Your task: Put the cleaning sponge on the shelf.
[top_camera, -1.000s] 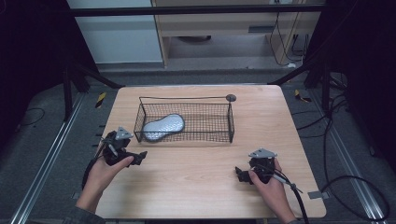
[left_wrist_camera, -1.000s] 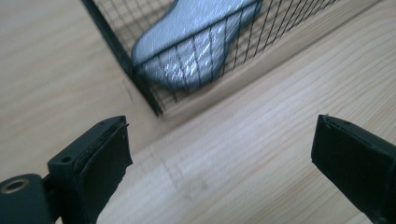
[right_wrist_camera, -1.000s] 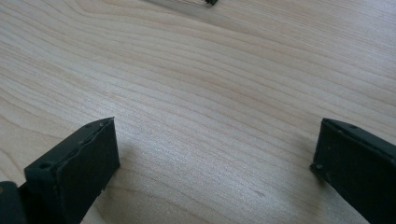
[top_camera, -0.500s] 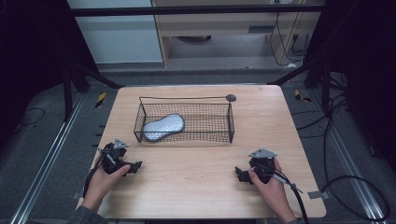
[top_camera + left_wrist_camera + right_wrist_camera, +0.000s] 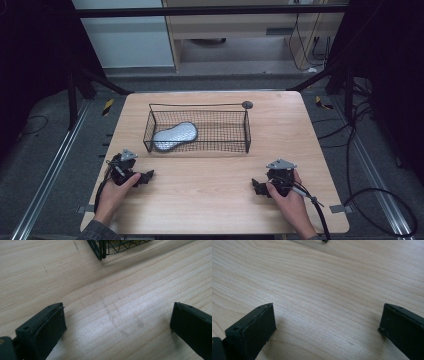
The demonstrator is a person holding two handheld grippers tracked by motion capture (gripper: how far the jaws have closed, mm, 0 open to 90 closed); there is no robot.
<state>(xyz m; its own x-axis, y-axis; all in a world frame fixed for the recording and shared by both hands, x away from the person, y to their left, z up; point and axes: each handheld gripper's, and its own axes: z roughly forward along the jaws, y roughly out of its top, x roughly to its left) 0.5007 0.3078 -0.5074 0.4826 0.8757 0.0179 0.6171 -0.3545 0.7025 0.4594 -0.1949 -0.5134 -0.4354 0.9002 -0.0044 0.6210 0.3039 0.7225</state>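
While both hands rest low on the pale wooden table (image 5: pixel 220 200), the thing nearest the work is a silver-grey, peanut-shaped pad (image 5: pixel 175 136) lying flat inside a black wire basket (image 5: pixel 235 146) in the upper middle of the high view. The pad sits in the left half of the basket, close to its left end wall, with its long axis running from lower left to upper right of the frame.

The left gripper (image 5: pixel 144 178) is at the lower left of the high view, held in the person's left hand (image 5: pixel 114 192). Its jaws have just been opening; in the left gripper view they stand wide apart with only bare wood between them, and a corner of the basket shows at the top of that frame.

The right gripper (image 5: pixel 260 188) is at the lower right of the high view, in the right hand (image 5: pixel 290 202). Its jaws are also spread wide and hold nothing.

From the left gripper the pad lies up and a little to the right in the frame, just past the basket's near wall. The right gripper is well apart from it, so the left hand looks the nearer one for any reach, and it would have to come over the wire rim from above.
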